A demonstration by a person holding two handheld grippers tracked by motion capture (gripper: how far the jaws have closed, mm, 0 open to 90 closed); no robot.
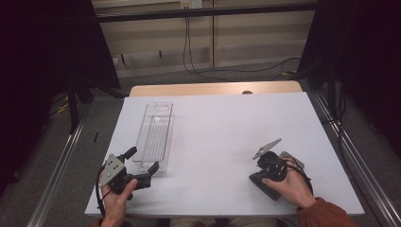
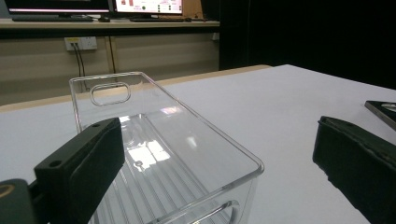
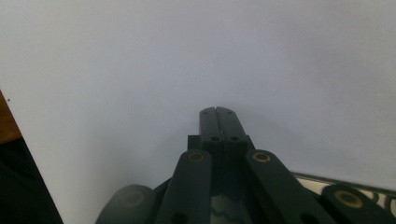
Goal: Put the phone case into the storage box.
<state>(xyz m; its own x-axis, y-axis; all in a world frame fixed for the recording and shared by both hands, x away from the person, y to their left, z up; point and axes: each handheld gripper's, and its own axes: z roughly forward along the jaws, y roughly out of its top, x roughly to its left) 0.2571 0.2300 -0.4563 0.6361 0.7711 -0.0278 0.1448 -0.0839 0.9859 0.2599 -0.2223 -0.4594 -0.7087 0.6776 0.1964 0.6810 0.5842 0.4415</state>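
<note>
Bin: clear plastic bin (image 1: 155, 135), on the left half of the table (image 1: 227, 142), near its front-left corner.
Long axis: runs from the table's front edge toward its far edge, leaning slightly right; the handle cut-out end (image 2: 109, 93) lies at the far end.
Material and shape: transparent hard plastic, a long narrow rectangle with rounded corners, a ribbed floor and glossy walls.
Table surface: white, matte, smooth.
Left tool (image 1: 142, 164): jaws wide apart at the bin's near end, holding nothing.
Right tool (image 3: 217, 111): jaws pressed together, empty, near the front-right corner.
</note>
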